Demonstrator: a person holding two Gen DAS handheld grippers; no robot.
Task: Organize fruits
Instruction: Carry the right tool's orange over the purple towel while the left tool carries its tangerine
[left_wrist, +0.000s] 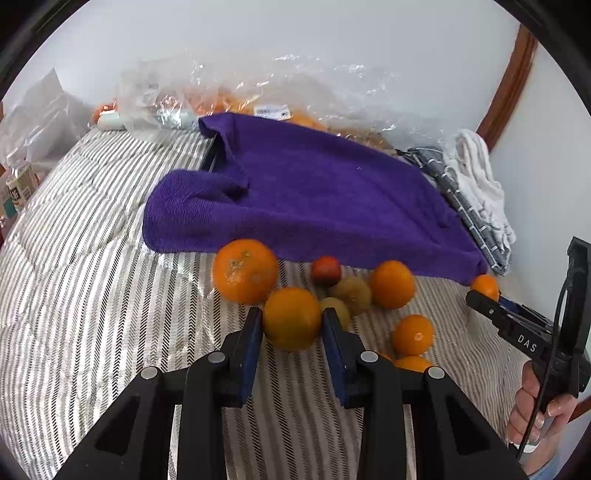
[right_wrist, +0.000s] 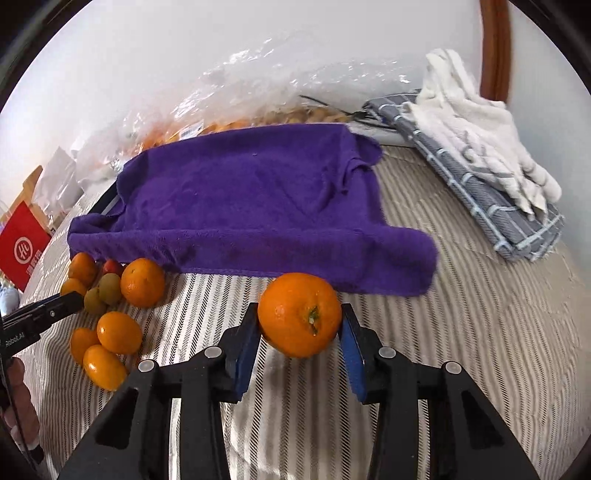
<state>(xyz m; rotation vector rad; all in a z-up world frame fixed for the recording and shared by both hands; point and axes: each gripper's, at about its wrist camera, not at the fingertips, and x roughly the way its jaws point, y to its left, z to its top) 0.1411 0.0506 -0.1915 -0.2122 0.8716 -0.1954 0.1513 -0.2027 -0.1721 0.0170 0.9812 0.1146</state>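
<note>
My left gripper (left_wrist: 291, 325) and right gripper (right_wrist: 300, 325) each clamp an orange by the towel (left_wrist: 314, 195); round skins may slip.

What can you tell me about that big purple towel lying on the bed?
The purple towel is a deep violet, fuzzy terry cloth, spread out but rumpled, with folded corners and a stitched hem along its near edge. It drapes over something flat and dark that lifts it off the striped bedding. A clear plastic bag lies behind it. Oranges crowd its near edge, some looking tucked against the hem.
</note>
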